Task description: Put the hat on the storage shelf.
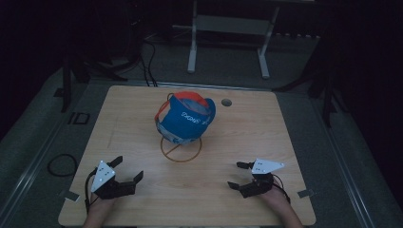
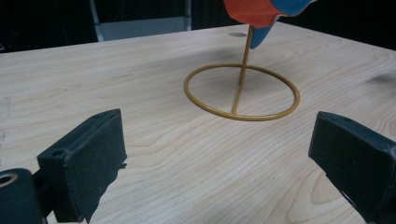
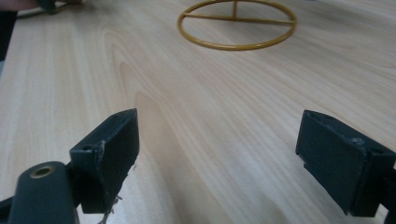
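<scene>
Both claws are parked at the near edge of the wooden table (image 1: pixel 142 118), low over the surface. The left gripper (image 1: pixel 128 169) has its jaws spread wide with nothing between them, and the right gripper (image 1: pixel 240 175) is the same, wide apart and empty. Ahead of the left one, a bit off to its right, sits the stand's yellow wire ring base (image 2: pixel 241 92), flat on the wood; from the right gripper it's ahead and slightly left, well apart from both. A thin post rises from that ring, and the blue and orange cap (image 1: pixel 186 116) sits on top of it, farther back than either claw. Past the cap there's a small round hole (image 1: pixel 226 102) in the tabletop.
</scene>
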A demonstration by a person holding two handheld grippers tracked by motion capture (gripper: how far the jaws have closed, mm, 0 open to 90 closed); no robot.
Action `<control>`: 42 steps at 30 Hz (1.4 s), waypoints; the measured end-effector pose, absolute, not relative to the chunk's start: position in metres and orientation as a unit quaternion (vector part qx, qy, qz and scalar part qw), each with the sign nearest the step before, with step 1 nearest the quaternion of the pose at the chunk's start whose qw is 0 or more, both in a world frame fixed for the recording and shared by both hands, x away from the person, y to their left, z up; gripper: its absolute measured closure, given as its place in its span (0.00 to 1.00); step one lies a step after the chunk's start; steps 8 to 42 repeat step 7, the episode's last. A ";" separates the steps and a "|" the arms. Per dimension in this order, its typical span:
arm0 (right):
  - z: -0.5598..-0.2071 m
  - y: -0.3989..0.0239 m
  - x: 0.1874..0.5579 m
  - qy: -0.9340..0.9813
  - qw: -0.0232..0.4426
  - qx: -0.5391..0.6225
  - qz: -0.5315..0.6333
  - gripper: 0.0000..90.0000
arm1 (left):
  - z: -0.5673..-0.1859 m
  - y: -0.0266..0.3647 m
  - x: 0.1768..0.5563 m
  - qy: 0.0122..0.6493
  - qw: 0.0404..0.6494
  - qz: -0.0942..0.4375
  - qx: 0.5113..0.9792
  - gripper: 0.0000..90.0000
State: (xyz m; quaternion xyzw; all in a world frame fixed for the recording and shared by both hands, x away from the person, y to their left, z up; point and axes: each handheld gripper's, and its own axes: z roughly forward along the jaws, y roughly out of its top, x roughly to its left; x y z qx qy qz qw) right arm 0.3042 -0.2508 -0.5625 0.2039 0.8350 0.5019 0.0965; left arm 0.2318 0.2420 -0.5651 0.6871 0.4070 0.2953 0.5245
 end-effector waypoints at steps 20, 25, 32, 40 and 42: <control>-0.563 -0.253 0.306 0.830 0.097 0.213 0.506 0.15 | -0.565 0.242 0.232 0.409 0.525 0.294 0.686 0.05; -0.563 -0.253 0.306 0.830 0.097 0.213 0.506 0.15 | -0.565 0.242 0.232 0.409 0.525 0.294 0.686 0.05; -0.563 -0.253 0.306 0.830 0.097 0.213 0.506 0.15 | -0.565 0.242 0.232 0.409 0.525 0.294 0.686 0.05; -0.563 -0.253 0.306 0.830 0.097 0.213 0.506 0.15 | -0.565 0.242 0.232 0.409 0.525 0.294 0.686 0.05; -0.563 -0.253 0.306 0.830 0.097 0.213 0.506 0.15 | -0.565 0.242 0.232 0.409 0.525 0.294 0.686 0.05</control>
